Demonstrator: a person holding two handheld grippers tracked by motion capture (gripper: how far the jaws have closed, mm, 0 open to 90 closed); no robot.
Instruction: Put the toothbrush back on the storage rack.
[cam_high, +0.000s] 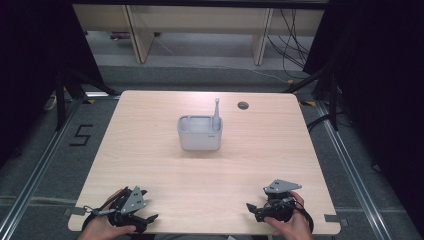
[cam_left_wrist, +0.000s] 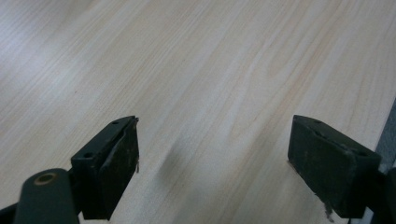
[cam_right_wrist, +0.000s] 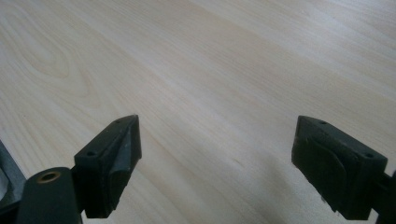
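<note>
risk sits mostly in the long reach ahead. both grippers rest at the near edge of the pale wooden table (cam_high: 150, 150), the left gripper (cam_high: 131, 209) at the near left corner and the right gripper (cam_high: 270, 204) at the near right, each held in a hand. in the left gripper view the left gripper (cam_left_wrist: 212, 154) has its jaws spread wide with bare wood between them; the right gripper (cam_right_wrist: 217, 154) in its own view stands the same, wide apart and holding nothing.

the small grey plastic organiser box (cam_high: 200, 134) stands well apart from both, near the middle of the table, with a slim grey stick-like tool (cam_high: 217, 111) upright in its right rear compartment. what the tool is cannot be told at this size.

the box looks light, so a jaw brushing its rim could shove or tip it. the tool is thin and leans only on the compartment wall; a pinch off its axis would likely knock it sideways or let it slip.
</note>
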